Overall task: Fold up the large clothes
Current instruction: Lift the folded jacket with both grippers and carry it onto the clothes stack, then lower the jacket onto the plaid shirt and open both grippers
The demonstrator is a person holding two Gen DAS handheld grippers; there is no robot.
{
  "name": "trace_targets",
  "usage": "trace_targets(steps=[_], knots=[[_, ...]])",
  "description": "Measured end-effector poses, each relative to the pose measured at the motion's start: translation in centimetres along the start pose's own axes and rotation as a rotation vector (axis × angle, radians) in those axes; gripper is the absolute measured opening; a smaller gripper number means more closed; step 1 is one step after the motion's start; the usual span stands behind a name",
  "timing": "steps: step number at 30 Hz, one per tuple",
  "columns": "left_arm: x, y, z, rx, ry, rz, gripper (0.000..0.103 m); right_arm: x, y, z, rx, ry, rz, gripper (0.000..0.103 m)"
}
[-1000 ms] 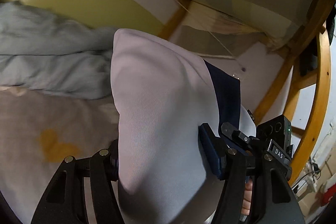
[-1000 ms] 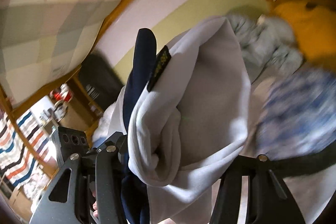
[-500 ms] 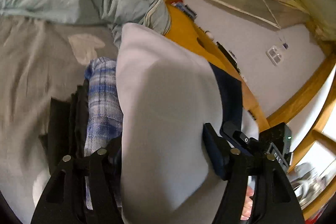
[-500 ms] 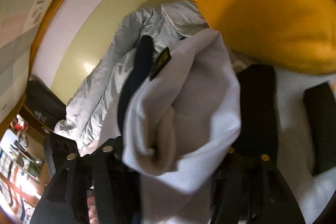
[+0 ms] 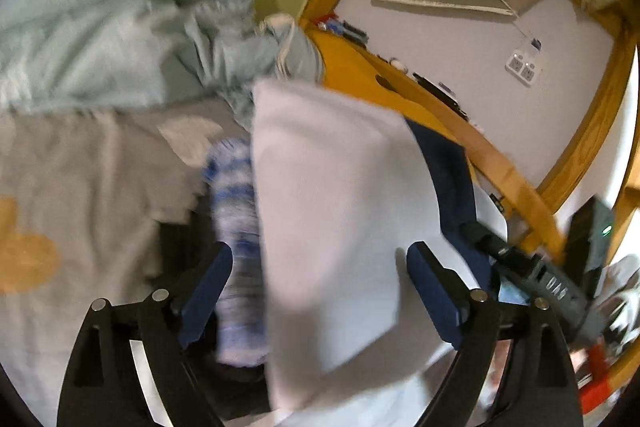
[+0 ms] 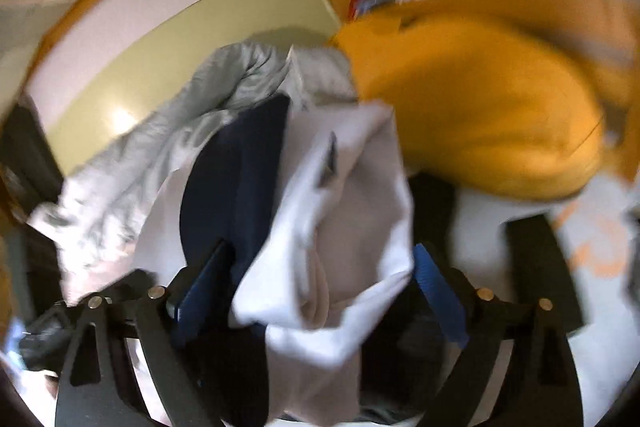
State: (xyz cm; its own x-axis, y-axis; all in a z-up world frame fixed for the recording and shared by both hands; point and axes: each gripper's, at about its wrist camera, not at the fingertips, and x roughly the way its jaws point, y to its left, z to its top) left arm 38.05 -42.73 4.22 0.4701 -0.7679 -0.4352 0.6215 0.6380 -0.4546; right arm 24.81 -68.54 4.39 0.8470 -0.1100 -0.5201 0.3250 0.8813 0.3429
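Two grippers, left [image 5: 318,277] and right [image 6: 320,279], jaws just spread wide, pads clear of the folded white-and-navy garment [image 5: 332,227] between them, above a plaid garment [image 5: 236,247] on the bed [image 5: 80,179]

Both tools share one build. The left gripper [image 5: 319,291] has black skeletal arms with triangular cut-outs, silver round screw heads at the pivots behind the fingers, and dark blue pads [image 5: 434,297] on the inner faces of its fingers. The right gripper [image 6: 320,283] shows the same black linkage, silver screws and blue pads [image 6: 438,297]. Seen beyond the left gripper's right finger, its housing is dark grey with white lettering and a small green light.
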Motion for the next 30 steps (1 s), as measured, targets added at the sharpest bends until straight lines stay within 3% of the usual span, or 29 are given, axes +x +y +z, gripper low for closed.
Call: trace_targets(steps=[6,8,11,13,19,24,30], knots=[[-9.0,-1.9,-0.3,0.228,-0.172,0.132,0.091,-6.2,3.4,-0.2,-0.067,-0.172,-0.177,0.095],[-12.0,-2.4,-0.8,0.293,-0.207,0.176,0.093,-8.0,5.2,-0.5,-0.114,-0.224,-0.193,0.097],[-16.5,-2.6,-1.5,0.317,-0.257,0.218,0.094,-11.6,7.9,-1.8,-0.159,-0.287,-0.173,0.102],[-19.6,-2.5,-2.1,0.327,-0.304,0.240,0.103,-14.0,9.6,-2.9,-0.174,-0.323,-0.143,0.102],[-27.0,-2.1,-3.9,0.352,-0.422,0.276,0.103,-18.8,15.7,-4.5,-0.251,-0.405,-0.099,0.102],[-28.3,0.1,-6.0,0.348,-0.447,0.300,0.103,-18.2,18.2,-7.1,-0.223,-0.407,-0.102,0.102],[-24.3,4.4,-9.7,0.328,-0.415,0.311,0.103,-13.9,16.8,-13.3,-0.178,-0.387,-0.132,0.102]])
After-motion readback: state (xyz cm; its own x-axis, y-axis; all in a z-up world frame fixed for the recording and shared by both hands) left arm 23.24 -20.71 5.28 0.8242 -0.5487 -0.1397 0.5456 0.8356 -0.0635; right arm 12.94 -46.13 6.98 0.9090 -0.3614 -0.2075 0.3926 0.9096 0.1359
